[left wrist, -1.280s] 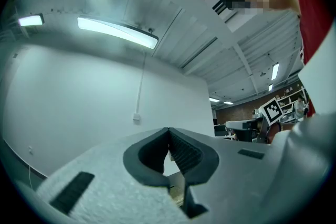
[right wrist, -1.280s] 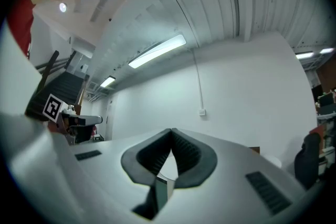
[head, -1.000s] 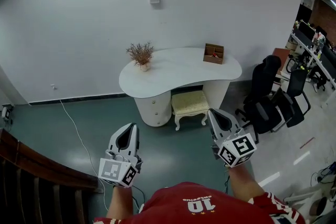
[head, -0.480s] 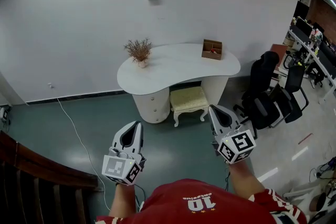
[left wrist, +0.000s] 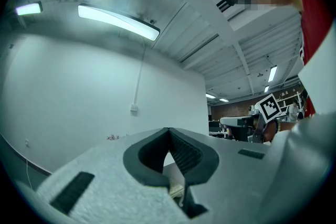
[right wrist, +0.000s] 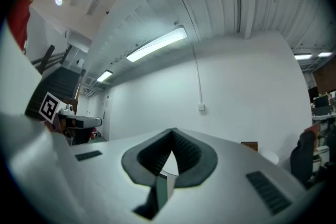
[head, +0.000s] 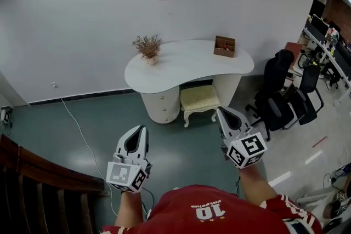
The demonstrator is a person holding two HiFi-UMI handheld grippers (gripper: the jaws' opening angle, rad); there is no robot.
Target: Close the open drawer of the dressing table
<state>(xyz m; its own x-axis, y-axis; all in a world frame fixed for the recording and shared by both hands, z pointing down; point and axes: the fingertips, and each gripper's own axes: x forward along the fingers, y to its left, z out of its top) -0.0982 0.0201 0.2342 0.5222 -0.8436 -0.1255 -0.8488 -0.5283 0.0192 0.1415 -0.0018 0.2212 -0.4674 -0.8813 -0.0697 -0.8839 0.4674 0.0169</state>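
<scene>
Setting: a room seen from above, with a white wall (head: 82, 24) and a grey-green floor (head: 181, 156)
Dressing table: a white table (head: 186, 66) with a curved top, set against the wall near the middle of the head view, well apart from both grippers
Drawers: a rounded pedestal (head: 160, 106) under the table's left end carries small knobs down its front; from this far off it cannot be told whether a drawer stands open
On the table: a dried plant (head: 147, 47) in a small pot at the left end, a wooden box (head: 224, 46) near the right end
Stool: a cream padded stool (head: 199, 100) sits under the table, just right of the pedestal
Left gripper: the left gripper (head: 143, 129) is held low, pointing towards the table; its jaws meet at the tips with nothing between them
Right gripper: the right gripper (head: 220, 112) is held beside it, also pointing towards the table; its jaws are pressed together and empty
Person: a red shirt (head: 214, 211) fills the bottom edge, with a forearm behind each gripper
Around: black office chairs (head: 285, 98) right of the table, a white cable (head: 82, 140) across the floor, a dark wooden rail (head: 38, 172) at lower left
</scene>
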